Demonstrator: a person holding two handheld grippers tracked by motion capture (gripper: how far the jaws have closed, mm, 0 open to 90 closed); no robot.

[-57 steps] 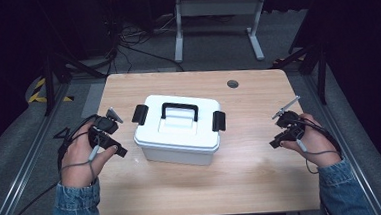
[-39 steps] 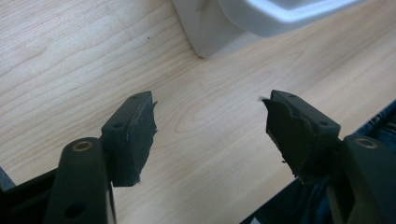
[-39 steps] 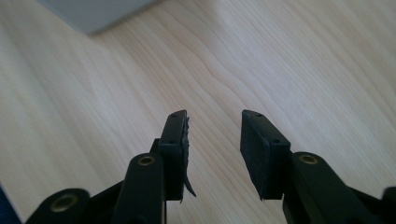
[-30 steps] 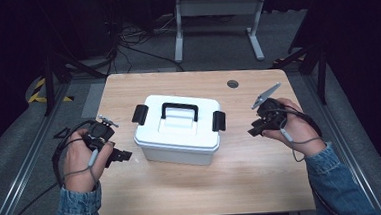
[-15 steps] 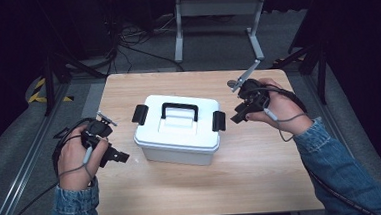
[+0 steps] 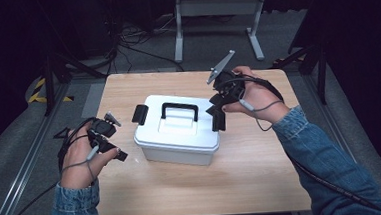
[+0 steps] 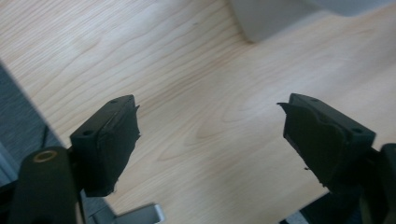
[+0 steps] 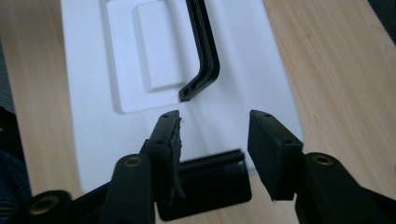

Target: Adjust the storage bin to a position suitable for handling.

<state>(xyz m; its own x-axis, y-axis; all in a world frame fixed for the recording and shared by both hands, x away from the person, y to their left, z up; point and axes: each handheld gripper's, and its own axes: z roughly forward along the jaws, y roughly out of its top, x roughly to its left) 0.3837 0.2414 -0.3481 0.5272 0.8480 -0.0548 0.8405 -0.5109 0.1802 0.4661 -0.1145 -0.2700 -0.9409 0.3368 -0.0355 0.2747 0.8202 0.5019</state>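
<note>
1. High view: the white box [image 6: 176,130] sits mid-table [image 6: 263,183], long axis running left-right, black carry handle [image 6: 179,110] folded flat on the lid. My right gripper [image 6: 218,117] is the nearer one, hanging right over the box's right-end latch [image 6: 218,120]. My left gripper [image 6: 112,151] is parked off the box's left end, clear of the left latch [image 6: 140,114].

2. Left gripper view: jaws wide apart, nothing between them, just bare wood; a corner of the box [image 7: 280,18] sits up ahead.

3. Right gripper view: jaws have just been opening and stand apart, pointing down with the black latch [image 8: 210,184] directly below the gap, not touching as far as I can tell. White lid, handle [image 8: 203,51] beyond.
</note>
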